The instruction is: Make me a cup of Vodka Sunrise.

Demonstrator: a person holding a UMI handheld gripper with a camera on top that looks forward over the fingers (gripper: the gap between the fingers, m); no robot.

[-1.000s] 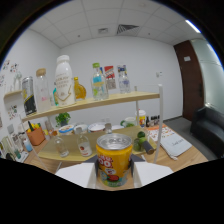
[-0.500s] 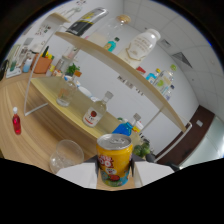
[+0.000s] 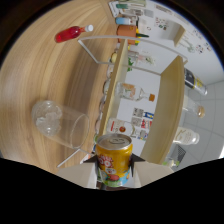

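The claw (image 3: 114,172) pinches an orange can (image 3: 114,159), its lower end hidden; beyond, an ice-filled glass (image 3: 60,123) stands on the counter (image 3: 45,70).

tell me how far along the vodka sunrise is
Done: the glass on the wooden table already holds ice, but no coloured liquid shows in it. In hand: the gripper is shut on the orange juice can, rolled hard sideways beside the glass, apparently to pour; no stream shows. Left: the small bottle of red liquid stands capped beyond the glass, and vodka can't be judged.
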